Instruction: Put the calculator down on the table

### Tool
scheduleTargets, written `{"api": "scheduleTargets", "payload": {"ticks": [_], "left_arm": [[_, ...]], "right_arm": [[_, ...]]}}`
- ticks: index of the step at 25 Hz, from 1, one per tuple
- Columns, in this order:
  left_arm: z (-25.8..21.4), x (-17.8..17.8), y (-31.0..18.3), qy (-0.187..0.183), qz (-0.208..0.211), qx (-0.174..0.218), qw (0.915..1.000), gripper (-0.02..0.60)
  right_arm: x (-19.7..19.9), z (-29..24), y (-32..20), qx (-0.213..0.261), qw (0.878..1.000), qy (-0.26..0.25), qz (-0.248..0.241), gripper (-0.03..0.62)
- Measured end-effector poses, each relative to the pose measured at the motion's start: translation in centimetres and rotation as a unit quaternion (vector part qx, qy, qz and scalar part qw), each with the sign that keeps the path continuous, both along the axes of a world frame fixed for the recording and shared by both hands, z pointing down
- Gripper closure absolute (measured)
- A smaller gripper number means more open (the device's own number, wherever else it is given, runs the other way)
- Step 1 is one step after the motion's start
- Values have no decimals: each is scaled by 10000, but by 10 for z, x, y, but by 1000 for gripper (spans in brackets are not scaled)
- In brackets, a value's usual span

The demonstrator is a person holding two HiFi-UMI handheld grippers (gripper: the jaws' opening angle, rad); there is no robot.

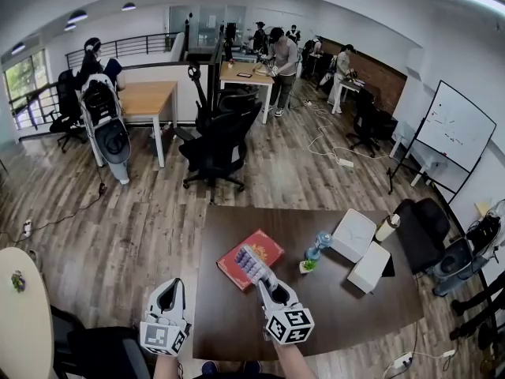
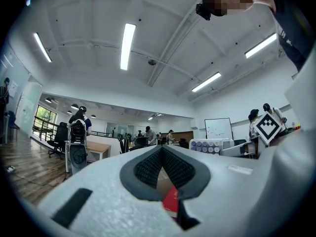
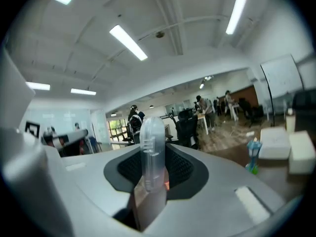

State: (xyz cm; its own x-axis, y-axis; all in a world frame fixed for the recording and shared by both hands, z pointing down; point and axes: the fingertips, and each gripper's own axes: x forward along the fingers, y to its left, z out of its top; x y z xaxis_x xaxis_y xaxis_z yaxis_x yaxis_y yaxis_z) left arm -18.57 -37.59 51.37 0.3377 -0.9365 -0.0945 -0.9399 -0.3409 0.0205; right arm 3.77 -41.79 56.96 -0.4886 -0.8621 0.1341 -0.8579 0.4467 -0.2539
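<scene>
Right tool (image 1: 265,283) grasps calculator (image 3: 151,144), edge-on in its own view; left tool (image 1: 173,284) clenched empty.

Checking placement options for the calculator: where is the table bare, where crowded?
Bare: the near strip of the table between the red book and the front edge, and the front right corner below the white boxes. Crowded: the far right, around the bottle, boxes and cup.
</scene>
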Motion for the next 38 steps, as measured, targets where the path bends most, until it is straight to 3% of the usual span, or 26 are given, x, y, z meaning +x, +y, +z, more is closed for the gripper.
{"api": "scheduleTargets", "payload": {"ticks": [2,3,7,10,15,20,22,25,31,34,38], "left_arm": [[-2,-1,0,-4,-28,34,10000,586],[-3,-2,0,-15,-47,66,10000,586],[-5,-4,0,17,-64,113,9999,586],[-2,-5,-2,94,-75,95,9999,586],[-2,-7,-1,127,-88,87,9998,586],[-2,-10,0,150,-49,121,9998,586],[-2,-12,0,171,-41,123,9998,586],[-2,-12,1,165,-25,123,9998,586],[5,-17,-3,280,-41,60,9996,586],[11,-20,-2,319,-87,1,9995,586],[16,-19,-4,168,-153,-17,9997,586]], "right_arm": [[-2,7,-1,-492,9927,-1094,-102,479],[-3,11,-2,-747,9834,-1649,-130,479],[-3,23,-4,-1483,9305,-3348,-58,479],[-5,30,-6,-1777,8916,-4165,-30,479],[-11,41,-4,-2249,8128,-5374,-45,479],[-22,52,0,-2504,7718,-5844,-61,479],[-26,54,1,-2554,7683,-5869,-23,479],[-25,56,2,-2530,7768,-5767,26,479],[-27,59,-3,-2519,7707,-5852,39,479],[-30,65,-2,-2607,7575,-5985,46,479],[-35,88,0,-2810,7571,-5897,83,479]]}}
